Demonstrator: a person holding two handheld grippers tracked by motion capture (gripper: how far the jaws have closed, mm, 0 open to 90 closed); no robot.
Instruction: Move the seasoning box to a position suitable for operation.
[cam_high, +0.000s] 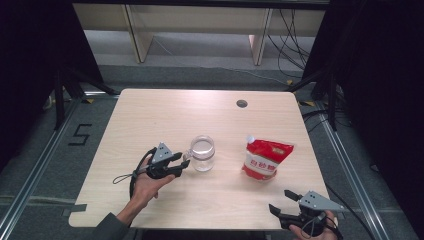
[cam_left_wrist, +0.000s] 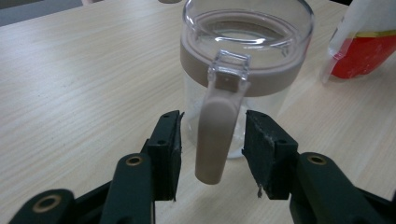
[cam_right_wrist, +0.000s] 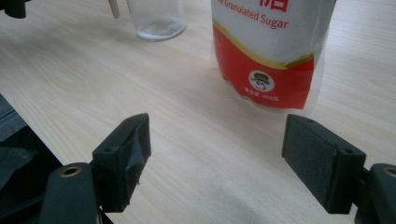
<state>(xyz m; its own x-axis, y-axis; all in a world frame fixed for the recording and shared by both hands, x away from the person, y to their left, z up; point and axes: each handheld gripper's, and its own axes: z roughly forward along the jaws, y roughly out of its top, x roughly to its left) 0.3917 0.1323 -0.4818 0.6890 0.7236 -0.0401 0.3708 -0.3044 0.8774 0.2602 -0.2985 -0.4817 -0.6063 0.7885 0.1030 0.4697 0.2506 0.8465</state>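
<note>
A clear jar (cam_high: 202, 152) with a beige rim band and a beige handle (cam_left_wrist: 215, 135) stands upright in the middle of the table. My left gripper (cam_high: 183, 163) has come in from the jar's left, and its jaws straddle the handle. In the left gripper view (cam_left_wrist: 213, 140) a thin gap shows on each side between pad and handle. A red and white bag of granulated sugar (cam_high: 265, 159) stands to the jar's right. My right gripper (cam_high: 280, 200) hovers open near the front right edge, pointing at the bag (cam_right_wrist: 273, 65), with nothing between its pads.
The light wooden table (cam_high: 150, 115) has a round dark cable hole (cam_high: 242, 103) near its far edge. The jar's base (cam_right_wrist: 158, 21) lies far left of the bag in the right gripper view. Dark stands and cables flank the table on both sides.
</note>
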